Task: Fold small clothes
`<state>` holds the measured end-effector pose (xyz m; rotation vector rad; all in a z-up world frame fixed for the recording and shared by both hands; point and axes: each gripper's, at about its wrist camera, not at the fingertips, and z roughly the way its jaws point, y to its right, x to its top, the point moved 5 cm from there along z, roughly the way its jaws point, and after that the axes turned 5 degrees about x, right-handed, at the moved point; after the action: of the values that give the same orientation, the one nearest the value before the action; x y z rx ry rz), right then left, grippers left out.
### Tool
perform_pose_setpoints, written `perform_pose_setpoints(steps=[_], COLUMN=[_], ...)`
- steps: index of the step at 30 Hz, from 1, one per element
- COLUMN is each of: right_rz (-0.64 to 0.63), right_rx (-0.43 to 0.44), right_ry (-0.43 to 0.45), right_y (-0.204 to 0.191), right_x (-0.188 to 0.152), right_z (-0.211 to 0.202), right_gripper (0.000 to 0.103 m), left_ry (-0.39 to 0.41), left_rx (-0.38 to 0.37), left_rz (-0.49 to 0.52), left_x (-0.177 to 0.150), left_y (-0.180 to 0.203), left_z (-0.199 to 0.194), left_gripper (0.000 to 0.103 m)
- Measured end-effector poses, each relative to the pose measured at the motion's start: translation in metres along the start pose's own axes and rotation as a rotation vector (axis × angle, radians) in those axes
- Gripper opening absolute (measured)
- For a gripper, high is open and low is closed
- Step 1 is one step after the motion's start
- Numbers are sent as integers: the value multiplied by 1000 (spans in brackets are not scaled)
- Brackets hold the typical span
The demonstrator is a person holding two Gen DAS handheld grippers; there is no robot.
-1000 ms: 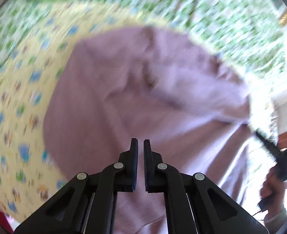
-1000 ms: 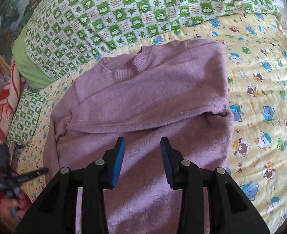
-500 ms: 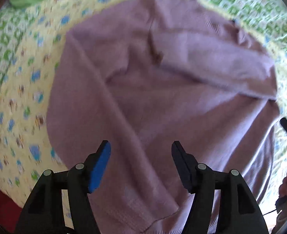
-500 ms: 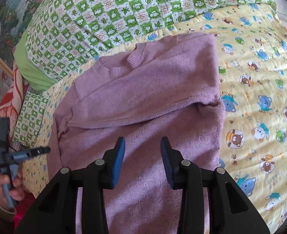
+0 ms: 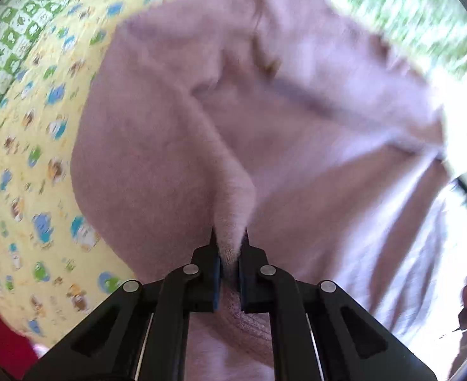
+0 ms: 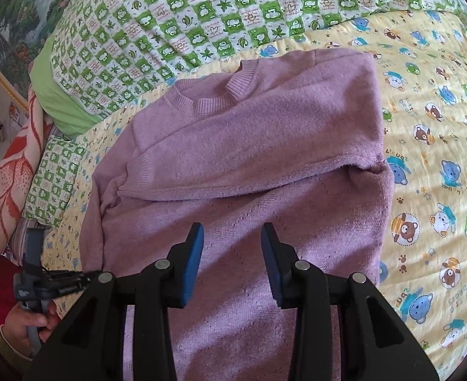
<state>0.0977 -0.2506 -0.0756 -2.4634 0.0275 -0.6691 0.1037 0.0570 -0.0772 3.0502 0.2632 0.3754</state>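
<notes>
1. One pinch is new in the left wrist view: the left gripper [image 5: 229, 255] is clamped on a raised ridge of the purple sweater [image 5: 296, 146]. Half a second ago its jaws stood wide above flat knit; they have just been closing, and fabric is now between the blue pads.
2. Same view: the ridge runs up and away from the fingertips toward the folded upper part. The rest of the sweater spreads ahead and to the right of the gripper, and the yellow bear-print sheet [image 5: 27, 158] shows to its left. Blur is heavy, so I cannot tell exactly which edge or sleeve is pinched.
3. Right wrist view: the right gripper [image 6: 232, 262] is apart, with nothing between the pads, and hangs over the lower body of the sweater [image 6: 249, 158]. No real change from a second ago.
4. Same view: the sweater lies flat just ahead of the fingertips, with one sleeve folded across the chest and the collar at the far end. The green checked quilt [image 6: 170, 25] is beyond it. The left gripper [image 6: 95, 275] and the hand [image 6: 27, 324] holding it are low left, at the sweater's left edge.
5. Meaning, as a judgement: the left side is secured for the next fold, probably carrying that edge or sleeve across the body. The right side looks already folded, and the right gripper is free to pin or help.
</notes>
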Motion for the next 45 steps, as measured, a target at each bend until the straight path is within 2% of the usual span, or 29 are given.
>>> perform_pose_setpoints(steps=[3, 5, 9, 11, 13, 15, 17, 18, 20, 21, 22, 24, 27, 28, 30, 31, 33, 35, 36, 37, 39, 41, 45], right_rz=[7, 10, 23, 36, 47, 59, 70, 74, 77, 78, 80, 86, 83, 76, 60, 50, 35, 46, 69, 84, 56, 22, -3], right_rx=[7, 10, 19, 17, 9, 1, -8, -11, -17, -17, -15, -12, 6, 9, 19, 22, 8, -8, 24, 55, 71, 90, 221], right_ry=[5, 8, 13, 16, 17, 21, 20, 20, 20, 18, 17, 13, 1, -5, -18, -27, -41, -64, -81, -94, -101, -77, 99], right_y=[2, 3, 5, 9, 15, 21, 26, 28, 32, 33, 34, 35, 29, 26, 18, 14, 10, 11, 10, 8, 2, -9, -28], right_x=[0, 1, 2, 3, 4, 5, 6, 6, 8, 9, 10, 11, 13, 13, 16, 18, 20, 22, 22, 23, 29, 44, 98], right_z=[-1, -2, -2, -2, -3, -4, -4, -5, -6, -5, -5, -2, 7, 11, 21, 28, 41, 57, 66, 73, 80, 71, 3], right_gripper=[39, 39, 39, 39, 39, 39, 39, 39, 39, 39, 39, 39, 39, 39, 40, 43, 62, 62, 62, 60, 14, 7, 3], left_ry=[102, 171, 262, 260, 252, 199, 160, 141, 123, 128, 137, 184, 214, 217, 218, 201, 162, 150, 143, 139, 153, 184, 241], left_rx=[-109, -190, -273, -327, -343, -320, -298, -285, -302, -308, -296, -251, -201, -161, -87, -33, 26, 67, 86, 100, 125, 162, 246], left_rz=[15, 52, 132, 151, 179, 218, 237, 242, 240, 241, 241, 228, 180, 147, 120, 106, 81, 65, 58, 54, 47, 52, 74], left_x=[34, 65, 124, 145, 156, 160, 153, 147, 132, 125, 118, 104, 90, 85, 81, 78, 75, 73, 73, 74, 78, 88, 106], left_y=[29, 62, 141, 178, 205, 230, 239, 238, 230, 223, 215, 188, 137, 110, 74, 53, 26, 7, 0, -4, -8, -6, 5], left_z=[-42, -66, -74, -55, -33, 3, 24, 33, 36, 32, 28, 17, 4, 5, 10, 18, 33, 45, 51, 56, 61, 63, 69], left_gripper=[6, 6, 6, 6, 7, 9, 13, 18, 22, 33, 52, 66, 70, 74, 77, 77, 77, 77, 77, 77, 77, 77, 77])
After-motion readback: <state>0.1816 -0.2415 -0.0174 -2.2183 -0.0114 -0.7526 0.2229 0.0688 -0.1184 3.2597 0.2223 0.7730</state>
